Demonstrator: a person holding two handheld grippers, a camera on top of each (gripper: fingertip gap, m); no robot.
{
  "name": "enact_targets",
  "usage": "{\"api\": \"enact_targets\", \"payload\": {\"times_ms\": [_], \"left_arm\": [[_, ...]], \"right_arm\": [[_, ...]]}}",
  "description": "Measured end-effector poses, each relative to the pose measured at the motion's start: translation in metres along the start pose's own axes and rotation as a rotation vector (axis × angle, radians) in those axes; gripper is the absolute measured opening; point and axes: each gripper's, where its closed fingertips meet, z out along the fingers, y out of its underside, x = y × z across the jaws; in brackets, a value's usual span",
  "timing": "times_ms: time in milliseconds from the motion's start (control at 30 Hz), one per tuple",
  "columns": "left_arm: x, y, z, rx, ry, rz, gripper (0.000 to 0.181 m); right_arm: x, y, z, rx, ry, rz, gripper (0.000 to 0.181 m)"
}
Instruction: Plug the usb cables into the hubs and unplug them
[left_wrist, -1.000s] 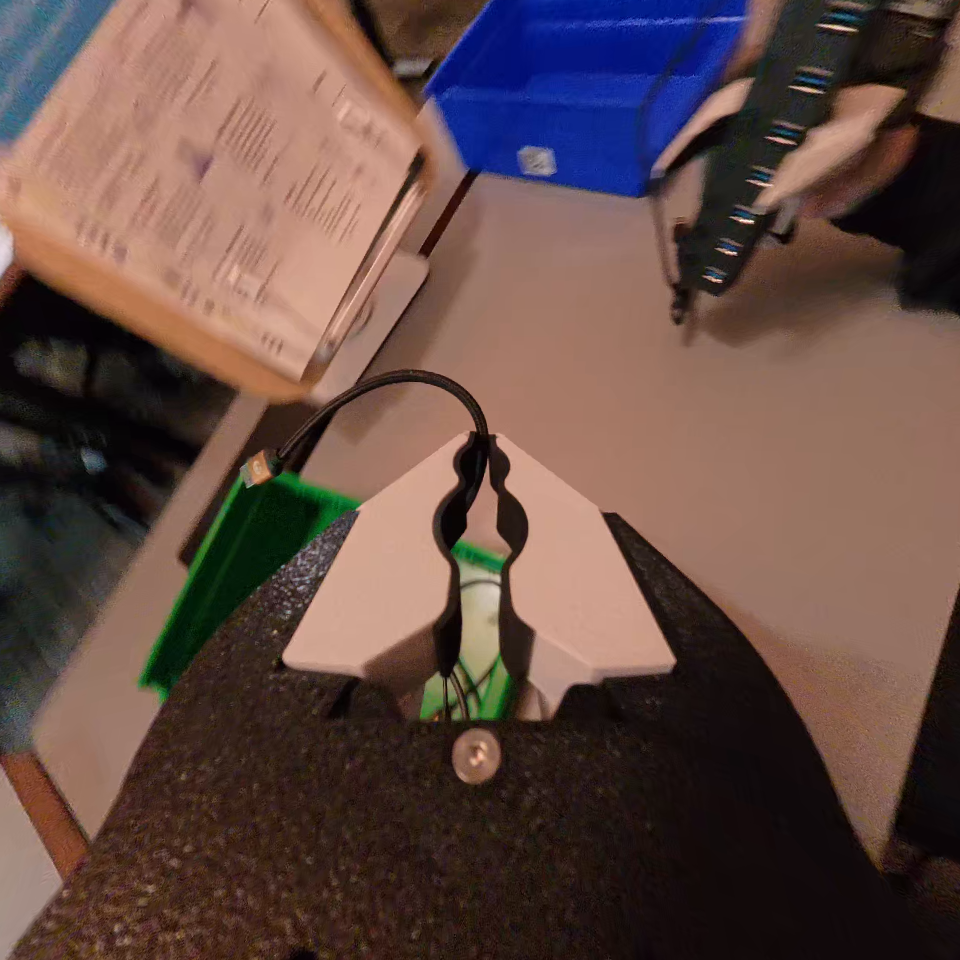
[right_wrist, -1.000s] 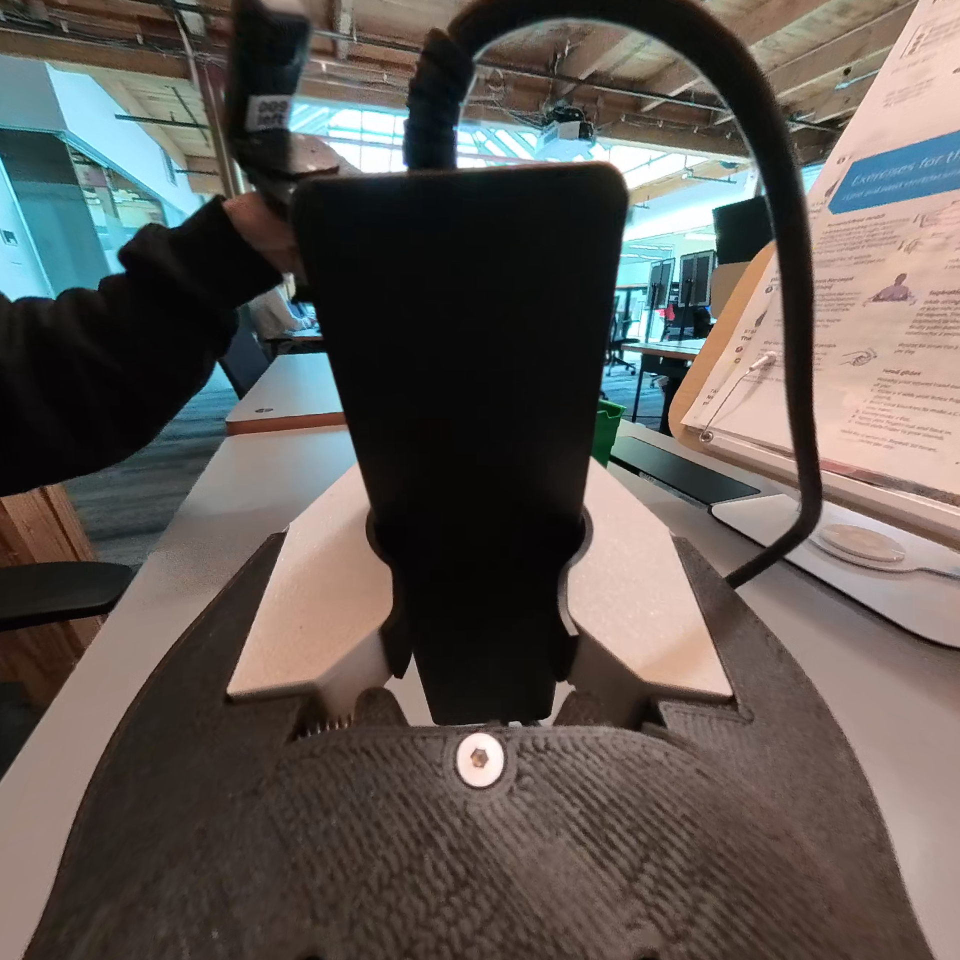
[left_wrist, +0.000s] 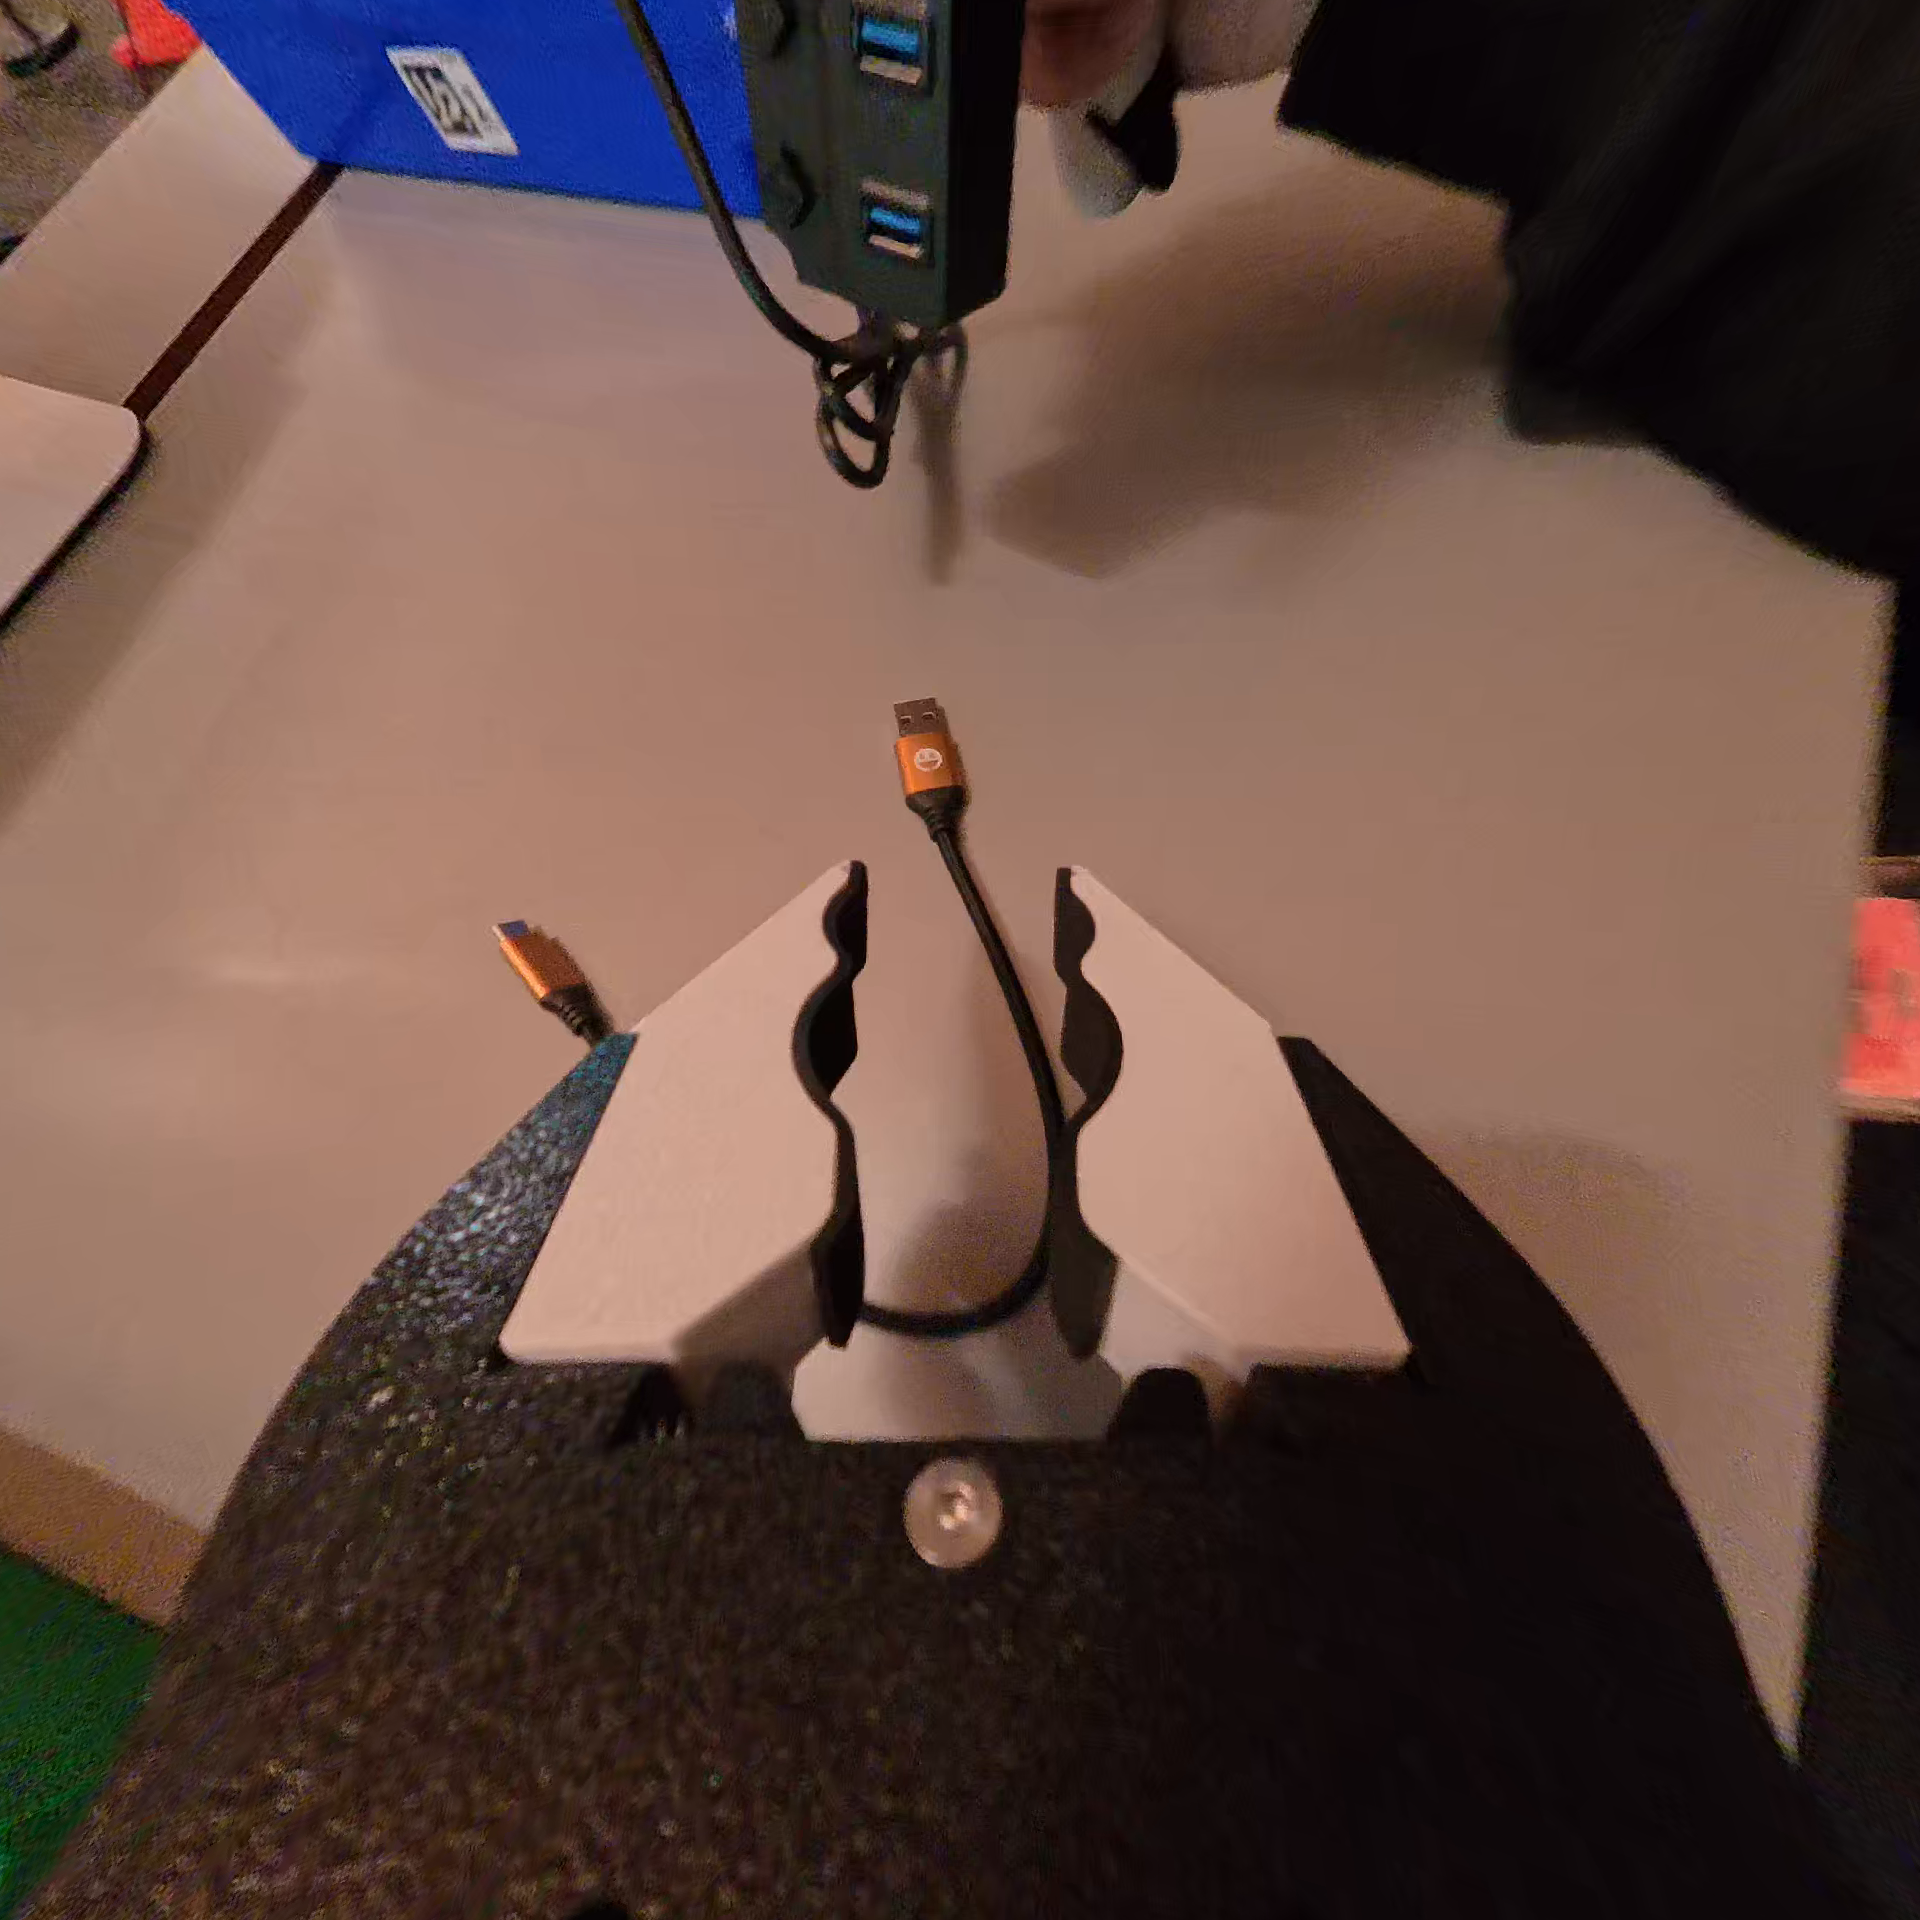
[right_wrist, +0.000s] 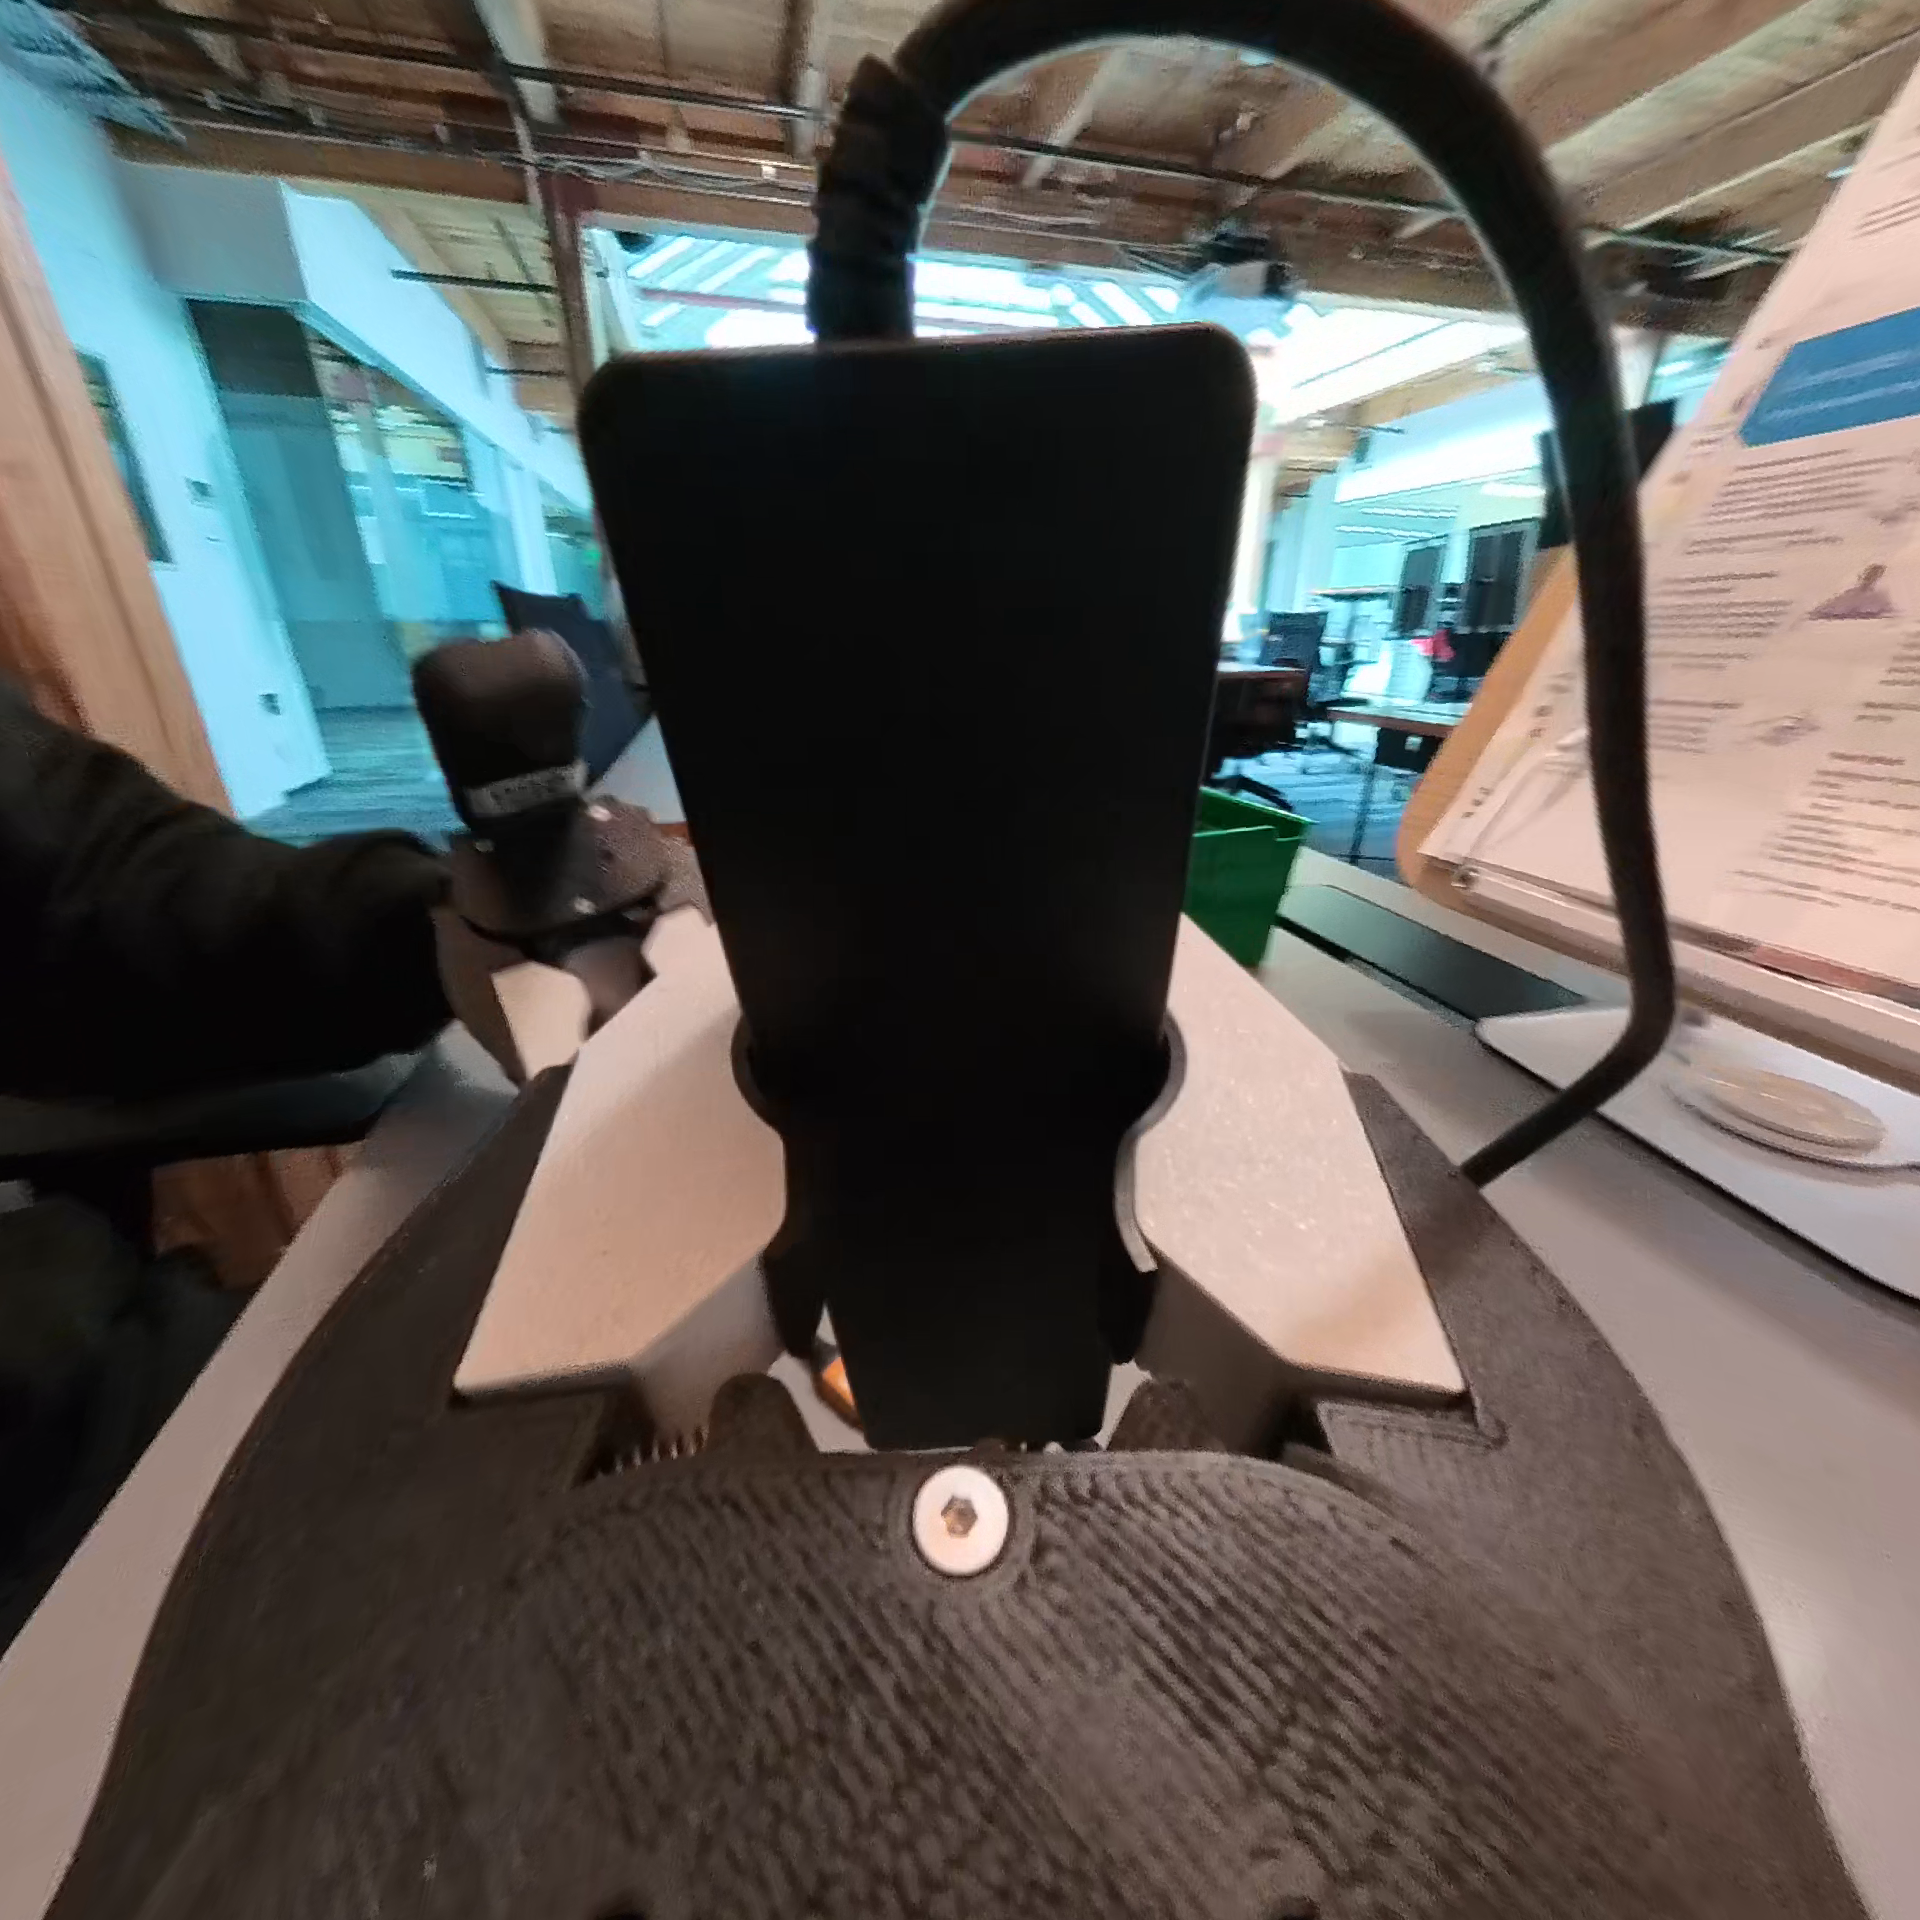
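My left gripper (left_wrist: 956, 883) is open low over the grey table (left_wrist: 416, 623). A black USB cable (left_wrist: 997, 966) runs between its jaws and seems to lie on the table. Its orange USB-A plug (left_wrist: 928, 764) points away from me, and its small orange plug (left_wrist: 540, 971) pokes out left of the fingers. My right gripper (right_wrist: 956, 1039) is shut on a black hub (right_wrist: 914, 727), held upright. The hub's own cable (right_wrist: 1558, 416) arcs over it. In the left wrist view the hub (left_wrist: 883, 156) hangs ahead with blue ports facing me and a cable bundle (left_wrist: 857, 405) below it.
A blue bin (left_wrist: 520, 94) stands at the far edge of the table. A green bin (right_wrist: 1236, 873) sits beyond the hub. A tilted document stand (right_wrist: 1714, 675) on a white base (right_wrist: 1766, 1195) is at the right. The other gripper (right_wrist: 551, 935) and a dark sleeve (right_wrist: 187, 935) are at the left.
My left gripper was shut on the cable above the green bin; now it is open over the table with the cable loose between its jaws. The hub is much nearer ahead.
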Motion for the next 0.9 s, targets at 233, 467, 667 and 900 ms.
{"api": "enact_targets", "payload": {"times_ms": [233,467,667,900], "left_arm": [[0.001,0.017,0.04,-0.147,-0.032,-0.068,0.032],[0.005,0.018,0.042,-0.141,0.012,-0.17,0.003],[0.0,0.018,0.043,-0.132,-0.011,-0.111,0.001],[0.001,-0.021,0.009,0.151,0.313,-0.405,0.001]], "right_arm": [[-0.037,-0.004,-0.003,0.041,-0.267,0.095,0.063],[-0.06,-0.014,-0.004,0.109,-0.429,0.164,0.063],[-0.044,-0.008,0.002,0.088,-0.322,0.137,0.063],[-0.013,-0.005,0.001,0.077,-0.124,0.086,0.063]]}}
